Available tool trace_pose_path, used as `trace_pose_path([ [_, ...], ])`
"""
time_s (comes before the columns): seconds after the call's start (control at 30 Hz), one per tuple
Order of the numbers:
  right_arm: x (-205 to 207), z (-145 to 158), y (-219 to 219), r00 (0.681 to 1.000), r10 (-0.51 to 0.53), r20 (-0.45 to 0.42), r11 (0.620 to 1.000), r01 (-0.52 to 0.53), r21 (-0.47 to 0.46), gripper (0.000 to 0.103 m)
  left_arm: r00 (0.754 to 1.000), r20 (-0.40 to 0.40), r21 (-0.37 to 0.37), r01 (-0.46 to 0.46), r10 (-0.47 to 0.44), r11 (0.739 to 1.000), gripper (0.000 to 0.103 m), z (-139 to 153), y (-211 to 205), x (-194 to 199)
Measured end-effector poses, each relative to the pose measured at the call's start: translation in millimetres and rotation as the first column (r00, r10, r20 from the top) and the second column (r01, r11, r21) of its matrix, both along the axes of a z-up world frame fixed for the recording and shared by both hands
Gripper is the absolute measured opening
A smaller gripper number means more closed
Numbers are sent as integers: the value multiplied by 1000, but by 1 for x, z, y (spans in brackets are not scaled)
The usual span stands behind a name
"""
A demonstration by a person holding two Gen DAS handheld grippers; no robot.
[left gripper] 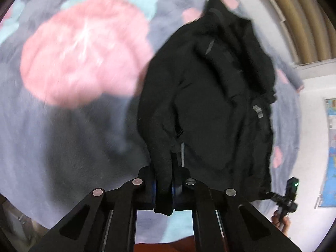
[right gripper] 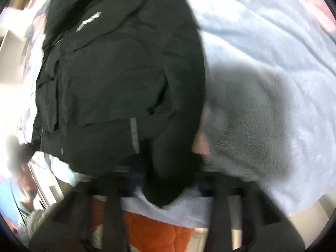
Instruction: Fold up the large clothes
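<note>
Fleece-covered bed [left gripper: 63, 147]: we pinch the black jacket [left gripper: 210, 94] hem in left hand-held gripper [left gripper: 168, 189] and right hand-held gripper [right gripper: 166, 180]; jacket rumpled ahead, folding barely begun.

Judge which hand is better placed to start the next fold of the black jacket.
Neither clearly. The left tool and the right tool are each shut on the near edge of the black jacket, so likely both lift together across the fleece blanket.
</note>
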State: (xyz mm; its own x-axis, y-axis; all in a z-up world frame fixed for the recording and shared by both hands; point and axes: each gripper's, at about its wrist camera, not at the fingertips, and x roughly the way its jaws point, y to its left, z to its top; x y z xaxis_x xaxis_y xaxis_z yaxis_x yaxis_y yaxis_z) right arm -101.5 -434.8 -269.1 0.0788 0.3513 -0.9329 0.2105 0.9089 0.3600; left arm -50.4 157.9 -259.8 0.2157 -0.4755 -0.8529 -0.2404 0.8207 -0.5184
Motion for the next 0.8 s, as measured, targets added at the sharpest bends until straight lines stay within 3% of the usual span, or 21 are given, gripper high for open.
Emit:
trace_pose_path([
  [0.17,10,43,9,995,20,102,997,-13,-75,6,995,98,-48,-15,20,999,9,36,-4,28],
  [0.43,53,104,-14,971,-59,232,992,83,-99,5,974,224,-68,-1,17,998,9,85,-9,91],
  [0.8,177,140,-33,941,-85,328,985,128,-113,5,941,326,-96,-64,92,993,9,119,-13,207],
])
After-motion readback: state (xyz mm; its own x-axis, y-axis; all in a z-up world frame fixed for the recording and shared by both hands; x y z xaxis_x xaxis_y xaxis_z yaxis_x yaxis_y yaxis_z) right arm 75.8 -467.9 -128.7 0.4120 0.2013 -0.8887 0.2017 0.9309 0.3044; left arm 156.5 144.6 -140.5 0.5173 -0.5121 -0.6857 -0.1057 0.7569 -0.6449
